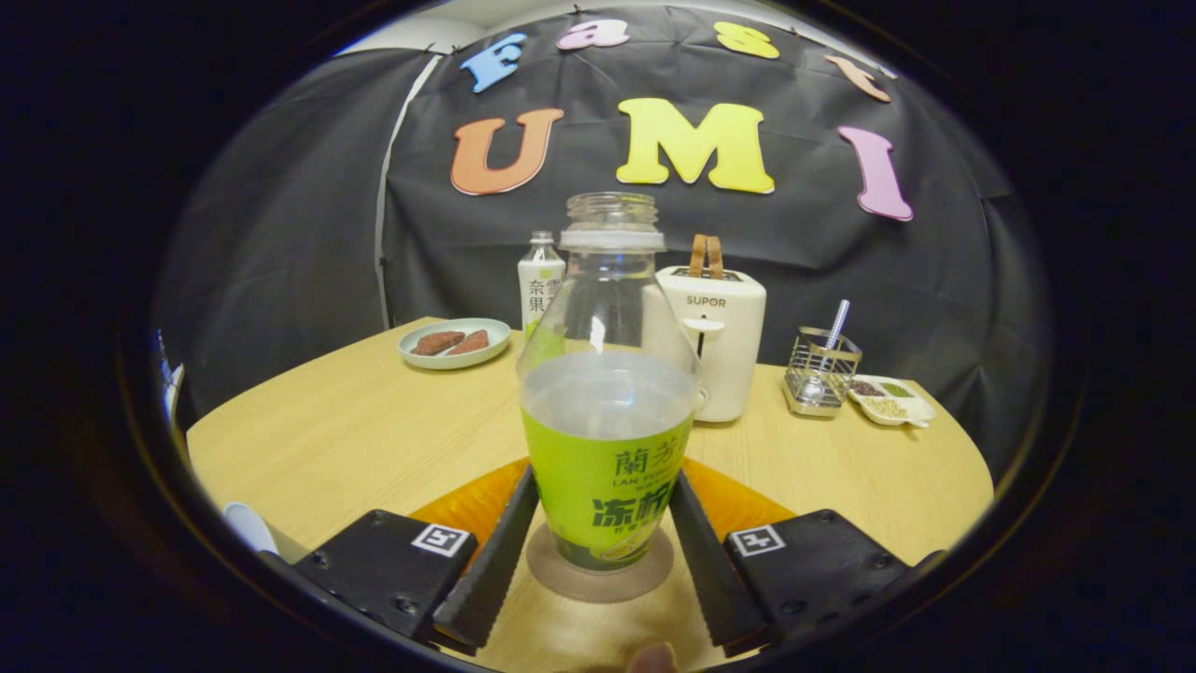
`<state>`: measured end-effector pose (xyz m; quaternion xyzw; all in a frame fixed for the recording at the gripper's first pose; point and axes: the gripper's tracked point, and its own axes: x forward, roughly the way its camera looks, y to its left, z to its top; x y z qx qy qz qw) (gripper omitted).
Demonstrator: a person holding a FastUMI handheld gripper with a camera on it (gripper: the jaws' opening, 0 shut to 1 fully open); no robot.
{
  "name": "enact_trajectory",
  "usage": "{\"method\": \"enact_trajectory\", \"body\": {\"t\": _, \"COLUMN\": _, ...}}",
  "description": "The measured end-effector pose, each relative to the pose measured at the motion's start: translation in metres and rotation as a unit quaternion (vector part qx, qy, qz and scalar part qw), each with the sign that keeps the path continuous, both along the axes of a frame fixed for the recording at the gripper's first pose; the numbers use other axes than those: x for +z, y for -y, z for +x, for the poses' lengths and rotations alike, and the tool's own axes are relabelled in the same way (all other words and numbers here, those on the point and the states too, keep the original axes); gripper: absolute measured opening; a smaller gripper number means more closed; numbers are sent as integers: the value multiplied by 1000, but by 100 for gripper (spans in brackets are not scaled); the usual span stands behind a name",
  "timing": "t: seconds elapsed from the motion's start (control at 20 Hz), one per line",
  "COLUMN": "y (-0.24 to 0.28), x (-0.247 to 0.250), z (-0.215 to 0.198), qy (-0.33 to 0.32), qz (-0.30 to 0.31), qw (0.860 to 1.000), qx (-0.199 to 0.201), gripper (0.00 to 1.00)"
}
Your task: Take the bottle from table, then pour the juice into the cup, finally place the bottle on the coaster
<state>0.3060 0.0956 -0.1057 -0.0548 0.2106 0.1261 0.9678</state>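
Observation:
A clear, uncapped bottle (pixel 607 411) with a green label stands upright on a round brown coaster (pixel 561 578), with pale juice up to about its middle. My gripper (pixel 605 479) holds it low on the label, and both fingers (pixel 500 551) press against its sides. An orange mat (pixel 467 505) lies under the coaster and reaches out behind both fingers. Left of the left finger, a small white rim (pixel 248 525) peeks out at the table's near edge; I cannot tell whether it is the cup.
Beyond the bottle on the wooden table (pixel 355 430) stand a white toaster (pixel 719 341), a second labelled bottle (pixel 539 280), a pale plate with brown pieces (pixel 455 343), a wire holder with a spoon (pixel 820 369) and a white divided dish (pixel 892 400).

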Motion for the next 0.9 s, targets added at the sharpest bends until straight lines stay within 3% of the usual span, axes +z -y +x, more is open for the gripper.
{"method": "enact_trajectory", "body": {"t": 0.1, "y": 0, "x": 0, "z": -4, "qy": -1, "qz": 2, "qw": 1000, "qx": -1, "gripper": 100}}
{"method": "enact_trajectory", "body": {"t": 0.5, "y": 3, "x": 27, "z": -40, "qy": 13, "qz": 32, "qw": 999, "qx": -9, "gripper": 100}}
{"method": "enact_trajectory", "body": {"t": 0.9, "y": 29, "x": 104, "z": -145, "qy": 93, "qz": 29, "qw": 994, "qx": -50, "gripper": 100}}
